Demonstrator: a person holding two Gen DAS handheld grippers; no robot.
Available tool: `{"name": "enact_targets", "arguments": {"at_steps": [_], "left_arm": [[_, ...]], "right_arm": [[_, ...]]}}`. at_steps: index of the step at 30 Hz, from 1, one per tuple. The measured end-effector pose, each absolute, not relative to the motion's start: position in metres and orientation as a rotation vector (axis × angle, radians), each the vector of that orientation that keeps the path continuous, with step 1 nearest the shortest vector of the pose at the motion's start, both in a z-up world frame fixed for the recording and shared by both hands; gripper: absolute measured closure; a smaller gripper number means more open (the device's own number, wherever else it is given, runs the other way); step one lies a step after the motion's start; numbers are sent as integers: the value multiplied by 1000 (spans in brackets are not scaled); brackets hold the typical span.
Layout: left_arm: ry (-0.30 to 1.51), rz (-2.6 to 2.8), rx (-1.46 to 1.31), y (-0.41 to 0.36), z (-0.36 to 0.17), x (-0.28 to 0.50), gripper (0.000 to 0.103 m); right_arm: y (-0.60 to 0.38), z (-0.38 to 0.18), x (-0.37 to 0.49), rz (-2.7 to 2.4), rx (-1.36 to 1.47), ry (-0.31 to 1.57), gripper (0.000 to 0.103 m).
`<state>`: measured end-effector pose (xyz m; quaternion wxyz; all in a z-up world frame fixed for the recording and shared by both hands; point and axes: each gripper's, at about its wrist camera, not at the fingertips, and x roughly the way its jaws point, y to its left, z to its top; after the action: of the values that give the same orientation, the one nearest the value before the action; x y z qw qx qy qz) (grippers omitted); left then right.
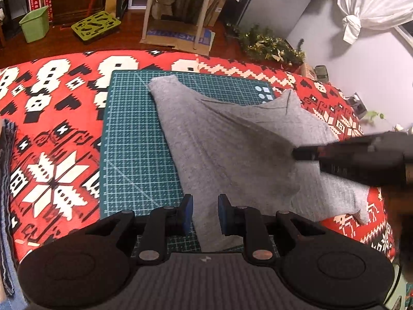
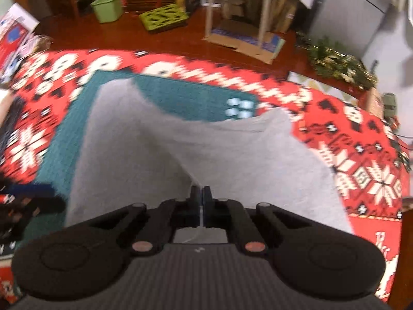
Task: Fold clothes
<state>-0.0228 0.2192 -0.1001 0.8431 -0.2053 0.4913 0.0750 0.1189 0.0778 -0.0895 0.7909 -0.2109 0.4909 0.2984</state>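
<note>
Shirt (image 1: pixel 219 142), grey, soft and limp, lies across green mat (image 1: pixel 129 142). Right gripper (image 2: pixel 200 193) pinched on a raised fold; left gripper (image 1: pixel 205 213) open, empty. Grip hems.

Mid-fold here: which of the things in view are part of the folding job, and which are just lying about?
Part of the job:
grey garment
green cutting mat
left tool, open over the garment's near edge
right tool, shut on the garment

Lying about:
red patterned blanket
green bin
green perforated tray
flattened cardboard
tinsel garland
</note>
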Motion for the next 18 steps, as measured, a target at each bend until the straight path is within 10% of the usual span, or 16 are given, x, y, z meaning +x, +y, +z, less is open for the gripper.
{"name": "enact_targets", "arguments": {"at_steps": [18], "left_arm": [[1127,82,-365,196,-120,-15,83]], "right_arm": [[57,-110,159,535,-356,1074,90]]}}
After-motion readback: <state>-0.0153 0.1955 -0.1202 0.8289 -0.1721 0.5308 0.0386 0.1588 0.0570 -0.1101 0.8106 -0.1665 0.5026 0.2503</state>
